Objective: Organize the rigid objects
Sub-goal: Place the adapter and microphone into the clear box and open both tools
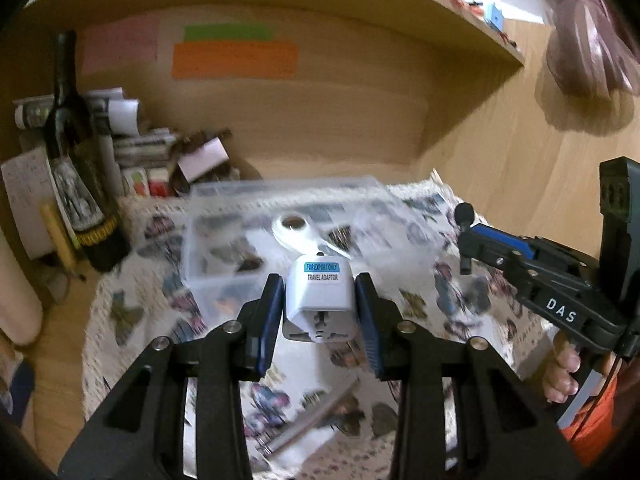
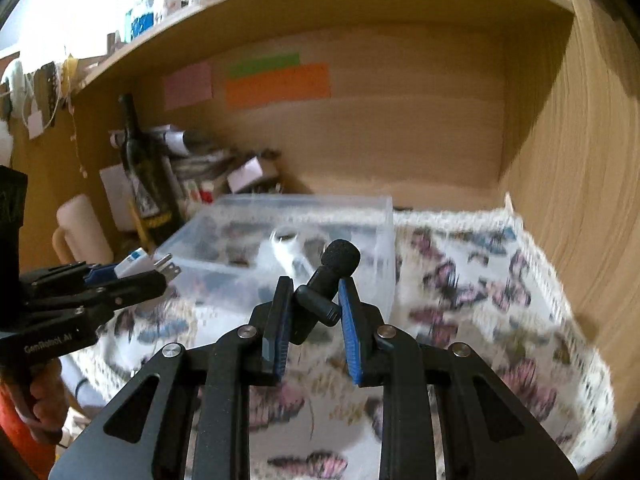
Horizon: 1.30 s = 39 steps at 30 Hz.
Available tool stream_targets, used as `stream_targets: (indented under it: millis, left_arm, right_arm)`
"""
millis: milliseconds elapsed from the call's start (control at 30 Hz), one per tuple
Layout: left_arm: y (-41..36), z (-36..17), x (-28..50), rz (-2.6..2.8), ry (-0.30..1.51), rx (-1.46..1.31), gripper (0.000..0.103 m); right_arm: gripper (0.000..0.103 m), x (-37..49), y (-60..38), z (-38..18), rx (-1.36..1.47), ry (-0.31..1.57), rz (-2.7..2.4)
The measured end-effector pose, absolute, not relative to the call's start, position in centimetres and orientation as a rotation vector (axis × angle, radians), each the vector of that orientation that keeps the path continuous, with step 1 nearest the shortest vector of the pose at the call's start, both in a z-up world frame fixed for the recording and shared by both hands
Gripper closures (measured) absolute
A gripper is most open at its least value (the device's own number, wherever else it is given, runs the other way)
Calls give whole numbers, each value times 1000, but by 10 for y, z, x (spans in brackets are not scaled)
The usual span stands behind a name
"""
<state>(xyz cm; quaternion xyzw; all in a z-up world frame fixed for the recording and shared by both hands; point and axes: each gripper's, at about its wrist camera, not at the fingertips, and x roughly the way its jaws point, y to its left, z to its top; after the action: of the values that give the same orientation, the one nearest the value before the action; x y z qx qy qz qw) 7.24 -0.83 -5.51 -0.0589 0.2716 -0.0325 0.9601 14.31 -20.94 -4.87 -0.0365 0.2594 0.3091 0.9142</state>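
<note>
Left gripper (image 1: 320,312) clamps white travel adaptor (image 1: 319,300); right gripper (image 2: 314,312) clamps black mini microphone (image 2: 330,276), both near clear bin (image 2: 360,208).

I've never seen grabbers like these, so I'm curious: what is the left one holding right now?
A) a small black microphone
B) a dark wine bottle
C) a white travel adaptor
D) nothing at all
C: in the left wrist view, the left gripper is shut on the white travel adaptor, whose label reads "TRAVEL ADAPTOR"; the small black microphone sits in the right gripper instead.
</note>
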Motion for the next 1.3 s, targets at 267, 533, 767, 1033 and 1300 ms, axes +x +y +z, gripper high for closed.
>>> stream_targets:
  millis: [267, 533, 767, 1033, 1300]
  left_arm:
    - [16, -42, 105, -24, 541, -134, 67]
    - [23, -56, 143, -12, 608, -112, 67]
    - [21, -78, 170, -23, 684, -101, 67]
    - [19, -94, 186, -33, 747, -82, 67]
    - [20, -92, 184, -34, 748, -88, 67]
  right_arm:
    - [82, 171, -193, -29, -109, 470, 617]
    - [82, 211, -173, -45, -148, 539, 608]
    - [82, 236, -161, -72, -186, 642, 616]
    - [82, 246, -153, -91, -218, 705, 609]
    - [70, 243, -153, -89, -219, 710, 612]
